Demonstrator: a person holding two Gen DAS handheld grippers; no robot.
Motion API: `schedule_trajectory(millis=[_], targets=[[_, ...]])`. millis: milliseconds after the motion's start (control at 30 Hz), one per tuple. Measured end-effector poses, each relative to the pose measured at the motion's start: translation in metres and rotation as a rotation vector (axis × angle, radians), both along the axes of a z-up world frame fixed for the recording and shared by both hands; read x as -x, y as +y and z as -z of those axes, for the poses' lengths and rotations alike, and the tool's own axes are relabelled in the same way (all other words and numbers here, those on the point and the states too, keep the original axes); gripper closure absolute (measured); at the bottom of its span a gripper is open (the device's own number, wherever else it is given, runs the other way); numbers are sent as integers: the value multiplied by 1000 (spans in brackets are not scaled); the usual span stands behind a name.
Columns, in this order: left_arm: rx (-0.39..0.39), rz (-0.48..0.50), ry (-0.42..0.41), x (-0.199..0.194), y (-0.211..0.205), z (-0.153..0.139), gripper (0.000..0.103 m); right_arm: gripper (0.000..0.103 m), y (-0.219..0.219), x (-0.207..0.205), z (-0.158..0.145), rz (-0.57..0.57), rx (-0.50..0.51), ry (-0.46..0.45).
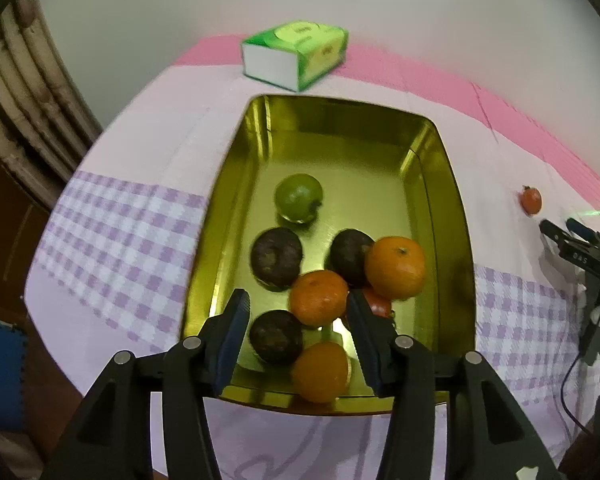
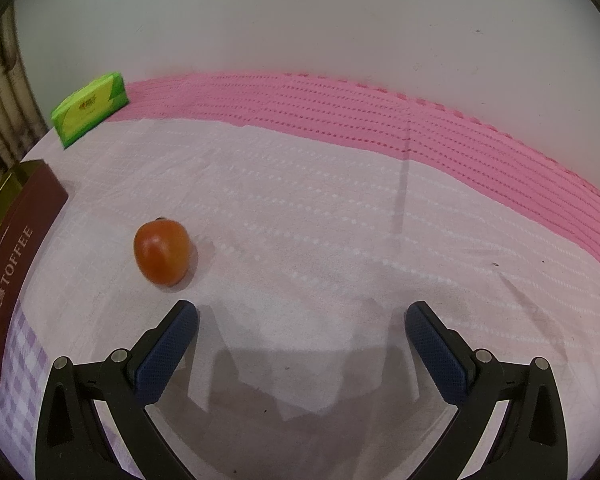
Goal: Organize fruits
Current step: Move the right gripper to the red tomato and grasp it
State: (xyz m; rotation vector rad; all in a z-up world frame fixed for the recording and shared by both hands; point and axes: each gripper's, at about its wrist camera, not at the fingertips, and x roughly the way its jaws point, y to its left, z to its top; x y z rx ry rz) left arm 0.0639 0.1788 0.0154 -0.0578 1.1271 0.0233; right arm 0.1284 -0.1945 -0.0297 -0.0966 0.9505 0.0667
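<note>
In the left wrist view, the left tool (image 1: 298, 312) is held above the near end of a gold tray (image 1: 452, 216), its jaws parted to a moderate width with nothing gripped between them; an orange (image 1: 318, 298) is merely seen through the gap, lying in the tray. The tray is set lengthwise on the cloth-covered worktop (image 1: 140, 168) and serves as the collecting place: a green fruit (image 1: 299, 197) lies toward its middle, three dark purple fruits (image 1: 276, 258) and three oranges are crowded at the near end, and a reddish fruit is partly hidden behind one finger. The left tool is tilted downward over the tray, which suggests that a fruit is being released or that the tool is simply poised there. A green tissue pack (image 1: 296, 54) is placed beyond the tray near the far edge, clear of the work. One small red fruit (image 1: 531, 200) is seen alone on the cloth, toward the right edge, with the right tool (image 1: 562, 228) just beside it. In the right wrist view, the right tool (image 2: 302, 318) is held low over the cloth with its jaws spread wide and empty. The red fruit (image 2: 162, 251), the one piece not yet gathered, lies ahead and to the left of the left finger, near but not between the fingers. The tray's brown outer wall, marked TOFFEE, is seen at the left edge. A shift leftward is judged necessary before the jaws can be closed on the fruit.
</note>
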Motion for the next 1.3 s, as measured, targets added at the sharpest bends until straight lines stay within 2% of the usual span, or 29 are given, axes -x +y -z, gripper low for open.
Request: schedule_trajectory(millis=[267,500,600,733,833,967,1200,1300], targets=[[-40,-56,-77,8,16,-12,52,0,6,-2,0,47,3,19],[-41,-76,-87,17,27,-13,43,0,10,2,0,61,8,21],[-72,-84,-103,19,31,-13,41,0,17,5,0,51,10,20],[-59,-108,-104,20,40,-10,40,2,31,12,-1,23,23,15],[-58,-119,-98,18,45,-7,40,8,44,12,-2,-3,23,18],[-43,-140,-88,17,53,-4,40,22,57,6,-4,-23,9,27],[-35,-154,-85,16,58,-3,39,32,74,-9,-6,-32,15,29],[-40,-152,-87,17,57,-3,39,43,78,-13,-7,-31,15,26]])
